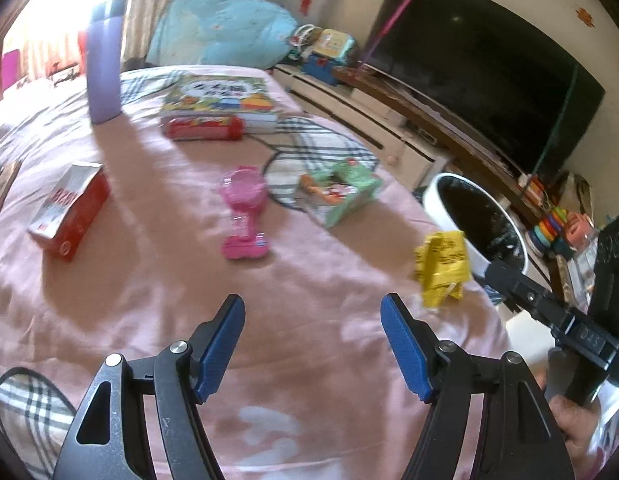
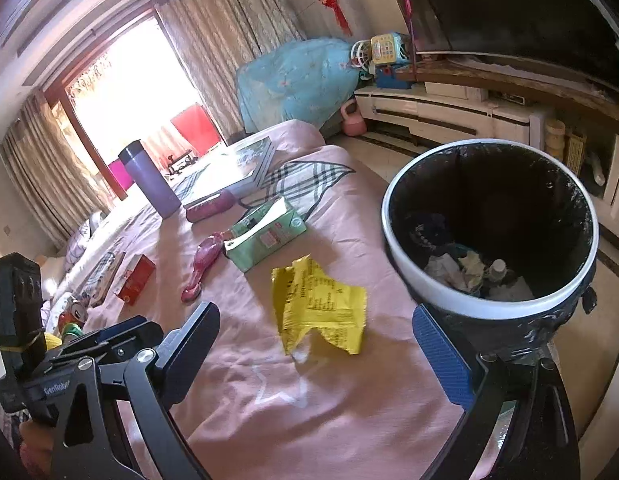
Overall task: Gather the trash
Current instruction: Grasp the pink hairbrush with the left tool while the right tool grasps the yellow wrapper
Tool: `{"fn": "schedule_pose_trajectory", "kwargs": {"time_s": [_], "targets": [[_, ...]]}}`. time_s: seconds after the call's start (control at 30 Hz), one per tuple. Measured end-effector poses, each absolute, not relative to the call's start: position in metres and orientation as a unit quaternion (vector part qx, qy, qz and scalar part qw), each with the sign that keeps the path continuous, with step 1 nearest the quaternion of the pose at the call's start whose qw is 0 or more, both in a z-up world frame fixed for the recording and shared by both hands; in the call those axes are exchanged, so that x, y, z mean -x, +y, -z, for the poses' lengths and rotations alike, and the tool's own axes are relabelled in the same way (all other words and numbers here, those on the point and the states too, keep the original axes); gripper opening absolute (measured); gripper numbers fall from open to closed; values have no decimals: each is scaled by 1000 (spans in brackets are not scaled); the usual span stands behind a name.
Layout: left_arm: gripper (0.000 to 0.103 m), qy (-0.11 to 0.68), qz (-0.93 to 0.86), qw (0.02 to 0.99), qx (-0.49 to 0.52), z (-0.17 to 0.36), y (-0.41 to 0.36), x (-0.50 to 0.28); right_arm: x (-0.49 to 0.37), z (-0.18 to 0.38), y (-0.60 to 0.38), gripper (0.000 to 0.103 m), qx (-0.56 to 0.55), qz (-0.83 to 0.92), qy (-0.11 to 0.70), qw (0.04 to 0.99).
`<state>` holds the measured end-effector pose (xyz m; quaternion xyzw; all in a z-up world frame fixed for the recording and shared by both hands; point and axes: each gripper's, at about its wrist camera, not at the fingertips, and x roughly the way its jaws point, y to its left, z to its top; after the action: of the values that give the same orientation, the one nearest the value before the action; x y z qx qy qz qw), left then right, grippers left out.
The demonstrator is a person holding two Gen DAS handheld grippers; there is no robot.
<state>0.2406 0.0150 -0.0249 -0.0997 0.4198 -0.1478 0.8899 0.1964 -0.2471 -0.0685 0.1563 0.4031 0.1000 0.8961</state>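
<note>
Trash bin (image 2: 493,232), white-rimmed with a black liner, fills the right half of the right wrist view, standing off the edge of the pink bed (image 2: 269,408) with some scraps already at its bottom. On the bedspread further up lie a green carton (image 2: 265,236), a red box (image 1: 69,208) and a pink toy (image 1: 243,216). The yellow wrapper (image 2: 319,308), crumpled, sits in the middle of the right wrist view, close to the bin's rim and just beyond the right tool (image 2: 321,344), almost centred between its two widely parted, empty fingers. Its long axis seems to run roughly up-frame, away from the tool. From the left tool (image 1: 313,344), likewise spread apart and holding nothing, the wrapper lies off to the right of the frame, so the right hand looks nearer and better lined up for the pickup.
</note>
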Motion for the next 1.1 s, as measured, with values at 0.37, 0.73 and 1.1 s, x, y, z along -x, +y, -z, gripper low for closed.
{"fn": "schedule_pose_trajectory", "kwargs": {"time_s": [0.37,0.73,1.1], "targets": [[68,429,123,890,94,34,26,-280,-208,85,-226,97,-129,-89,429,889],[55,459,101,880,72,66,15,-355,-230,102,-225,53,-114,-80,453,881],[19,448,134,882,53,70,3,-355,-229,99,-221,29,-114,-100,441,885]]}}
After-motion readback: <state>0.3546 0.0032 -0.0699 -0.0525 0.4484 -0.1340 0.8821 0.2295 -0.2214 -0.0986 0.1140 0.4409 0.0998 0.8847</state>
